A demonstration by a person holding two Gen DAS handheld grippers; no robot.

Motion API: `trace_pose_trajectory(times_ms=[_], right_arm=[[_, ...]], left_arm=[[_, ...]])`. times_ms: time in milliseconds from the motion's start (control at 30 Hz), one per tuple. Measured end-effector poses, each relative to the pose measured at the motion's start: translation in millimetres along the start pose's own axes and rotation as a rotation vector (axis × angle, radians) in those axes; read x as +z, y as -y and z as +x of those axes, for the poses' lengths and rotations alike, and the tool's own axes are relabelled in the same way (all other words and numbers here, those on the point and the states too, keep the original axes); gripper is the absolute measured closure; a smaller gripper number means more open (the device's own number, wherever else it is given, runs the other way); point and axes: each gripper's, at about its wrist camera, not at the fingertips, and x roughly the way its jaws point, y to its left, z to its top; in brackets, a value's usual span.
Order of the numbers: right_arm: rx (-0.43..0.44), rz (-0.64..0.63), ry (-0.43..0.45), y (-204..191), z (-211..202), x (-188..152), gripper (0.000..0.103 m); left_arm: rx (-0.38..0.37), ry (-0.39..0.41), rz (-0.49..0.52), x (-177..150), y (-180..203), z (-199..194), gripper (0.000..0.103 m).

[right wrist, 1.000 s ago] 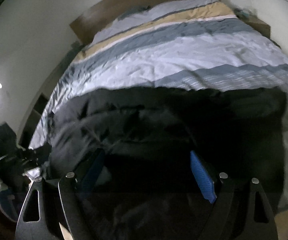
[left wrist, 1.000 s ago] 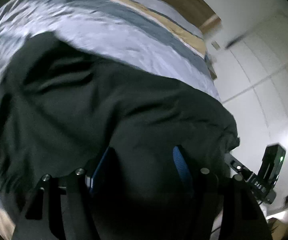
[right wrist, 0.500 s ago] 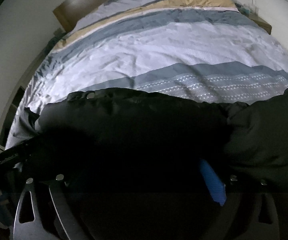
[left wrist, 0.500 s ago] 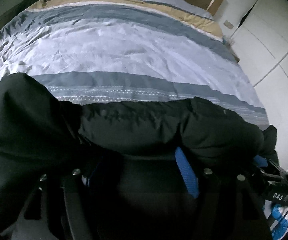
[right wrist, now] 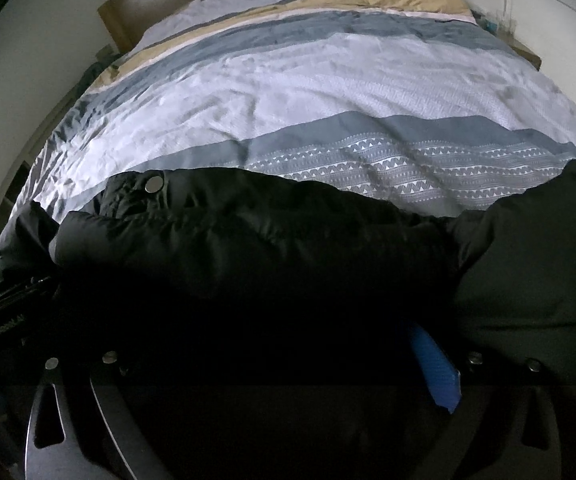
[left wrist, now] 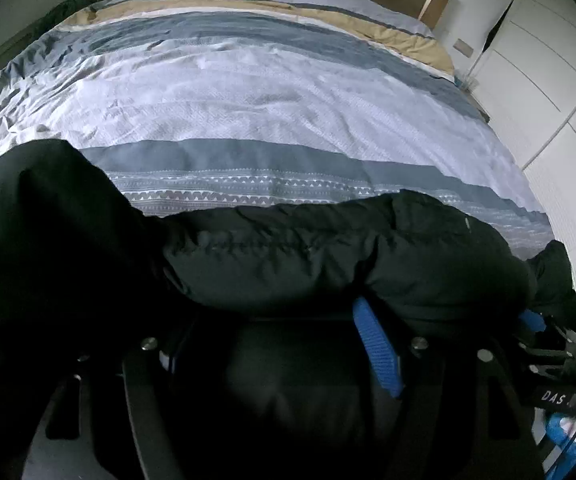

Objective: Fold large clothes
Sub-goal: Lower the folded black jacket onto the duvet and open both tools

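1. Left gripper (left wrist: 272, 344): its jaws have just been opening and stand apart. The black jacket (left wrist: 328, 256) bulges over the fingertips at 12 o'clock and dark cloth fills the gap, but whether the blue pads (left wrist: 376, 352) press on it cannot be told.
2. The jacket lies across the near end of the striped duvet (left wrist: 248, 92) as a long puffy roll, with a looser dark mass (left wrist: 36, 240) at 9 o'clock in the left view.
3. Right gripper (right wrist: 272, 360): its jaws have just been opening and are spread wide. The jacket (right wrist: 248, 248) lies over and between them; only one blue pad (right wrist: 436, 368) shows, at 4 o'clock, with no pinch to be seen. A metal snap (right wrist: 154, 184) sits at the roll's 10 o'clock end.
4. Progress, as I judge it: one lengthwise fold looks laid down. The loose part at 3 o'clock in the right view looks unfolded, and the bundle is not yet compact, so further folds remain.
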Motion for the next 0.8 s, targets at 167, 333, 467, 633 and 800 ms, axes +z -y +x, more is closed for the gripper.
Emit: trace_pose_trajectory(times_ms=[167,333,467,633,800], right_arm=[[-0.007,-0.016,0.003,13,-11,4,0.001],[-0.044,0.039,0.005,56,-21,7,0.001],[-0.11,0.099,-0.008,93,-24,8,0.001],[-0.217,0.096,-0.036,120,-37,5,0.001],[-0.239,0.078,-0.009,127,-74,-8,0.001]], left_arm=[[0.011,-0.011,0.031,3,-9,-10,0.031],[0.104,-0.048,0.002,12,-53,-21,0.031],[0.185,-0.084,-0.04,13,-88,-28,0.031],[0.316,-0.117,-0.107,5,-130,-46,0.031],[0.351,-0.088,-0.171,-11,-152,-83,0.031]])
